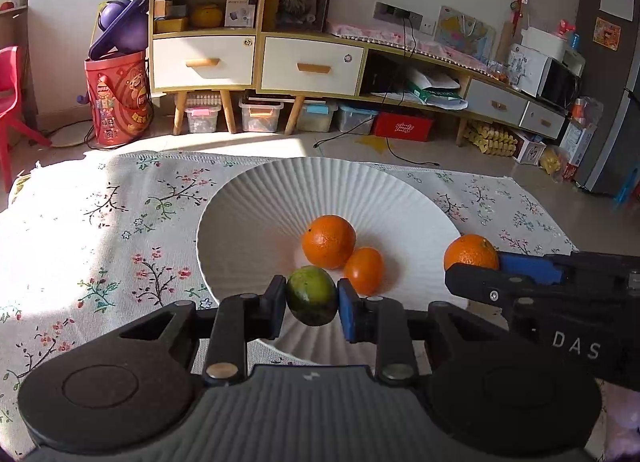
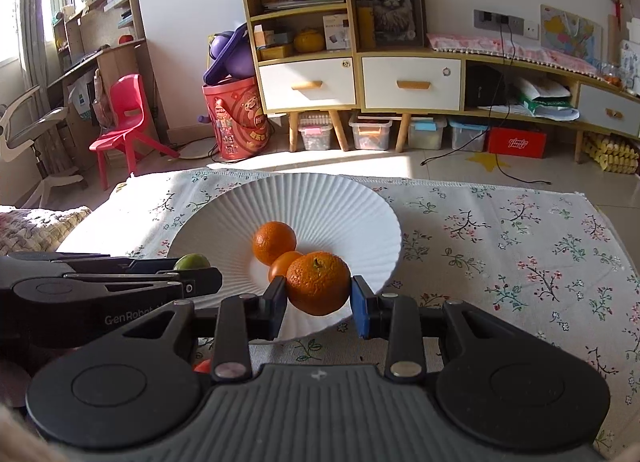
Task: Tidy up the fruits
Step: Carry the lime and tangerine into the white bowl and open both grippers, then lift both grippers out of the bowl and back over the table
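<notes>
A white ribbed plate (image 1: 256,205) (image 2: 224,229) lies on the floral cloth with two oranges in it, a larger one (image 1: 328,241) (image 2: 274,242) and a smaller one (image 1: 363,270) (image 2: 280,264). My left gripper (image 1: 311,304) is shut on a green fruit (image 1: 312,296) above the plate's near rim; the green fruit also shows in the right wrist view (image 2: 192,262). My right gripper (image 2: 319,296) is shut on an orange (image 2: 318,282) above the plate's near right rim; that orange also shows in the left wrist view (image 1: 471,252).
The floral cloth (image 1: 100,229) (image 2: 520,246) covers the table. A red bit of something (image 2: 203,365) peeks from under my right gripper. Beyond the table's far edge are a shelf unit (image 1: 208,21), a red bucket (image 1: 118,97) and a red chair (image 2: 124,129).
</notes>
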